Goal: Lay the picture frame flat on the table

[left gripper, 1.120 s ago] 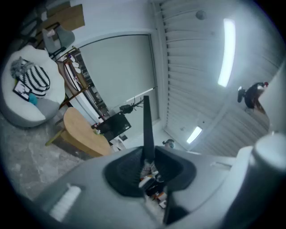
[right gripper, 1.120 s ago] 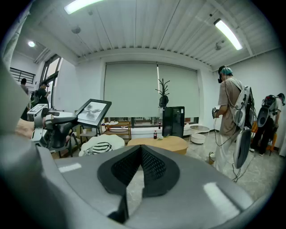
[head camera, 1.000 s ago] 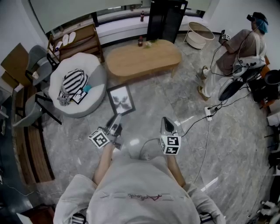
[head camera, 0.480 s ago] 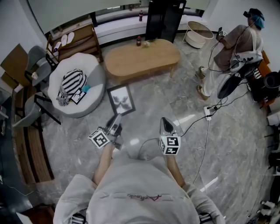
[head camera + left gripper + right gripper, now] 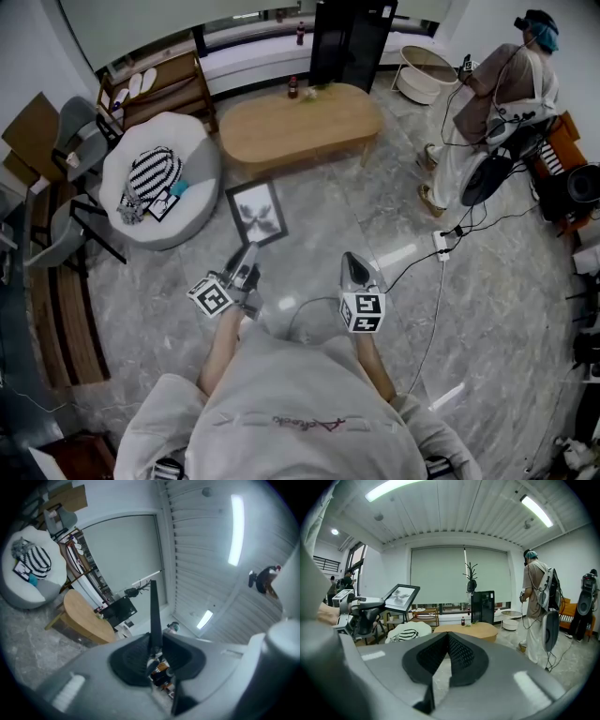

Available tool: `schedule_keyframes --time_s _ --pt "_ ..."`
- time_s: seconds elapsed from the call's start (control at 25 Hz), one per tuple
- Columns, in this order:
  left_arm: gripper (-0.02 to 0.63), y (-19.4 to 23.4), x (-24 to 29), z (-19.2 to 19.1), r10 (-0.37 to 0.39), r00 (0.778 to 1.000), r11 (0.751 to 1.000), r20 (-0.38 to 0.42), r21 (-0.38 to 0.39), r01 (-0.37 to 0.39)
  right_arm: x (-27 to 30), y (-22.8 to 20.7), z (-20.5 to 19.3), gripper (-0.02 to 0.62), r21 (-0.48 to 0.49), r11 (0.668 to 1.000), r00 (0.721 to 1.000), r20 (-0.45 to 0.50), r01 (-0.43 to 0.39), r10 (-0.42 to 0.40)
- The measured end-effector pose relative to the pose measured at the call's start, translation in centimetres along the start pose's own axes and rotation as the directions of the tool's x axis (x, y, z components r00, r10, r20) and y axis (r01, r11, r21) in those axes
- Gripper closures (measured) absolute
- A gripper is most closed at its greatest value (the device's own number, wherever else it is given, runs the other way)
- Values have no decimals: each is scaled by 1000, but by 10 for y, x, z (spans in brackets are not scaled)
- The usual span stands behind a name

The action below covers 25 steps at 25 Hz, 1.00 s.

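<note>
While the left gripper clamps the picture frame by its lower edge, aloft short of the oval wooden surface, the right gripper is closed, empty. Frame judged rigid, light, possibly fragile-faced; border grip advisable.

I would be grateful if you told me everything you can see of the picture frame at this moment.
The picture frame is a thin dark rectangle with a white mount around a dark, blurry print. It is in the air, tilted face up, above the grey floor, short of the wooden table. The left gripper clamps its near edge; that gripper's view shows it edge-on between the jaws. Nothing else touches it.
</note>
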<state>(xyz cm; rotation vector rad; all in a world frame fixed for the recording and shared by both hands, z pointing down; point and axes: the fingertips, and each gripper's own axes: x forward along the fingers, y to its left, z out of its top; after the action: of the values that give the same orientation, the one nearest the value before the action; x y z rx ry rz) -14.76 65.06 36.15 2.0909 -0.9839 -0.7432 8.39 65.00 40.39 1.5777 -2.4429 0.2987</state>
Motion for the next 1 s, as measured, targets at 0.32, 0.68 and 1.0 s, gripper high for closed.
schedule_keyframes --time_s 0.32,0.68,1.0 --pt "537 -9 17 -23 4 1000 1000 24 -4 -3 -3 -33 -8 592 9 1000 1000 0 -9 9" --pt "537 -10 34 -29 9 1000 1000 30 5 -9 3 -52 -6 592 5 1000 1000 5 -17 17" --pt "537 2 37 -33 12 1000 1000 27 10 -13 14 -52 -9 592 -10 999 1000 6 -30 30"
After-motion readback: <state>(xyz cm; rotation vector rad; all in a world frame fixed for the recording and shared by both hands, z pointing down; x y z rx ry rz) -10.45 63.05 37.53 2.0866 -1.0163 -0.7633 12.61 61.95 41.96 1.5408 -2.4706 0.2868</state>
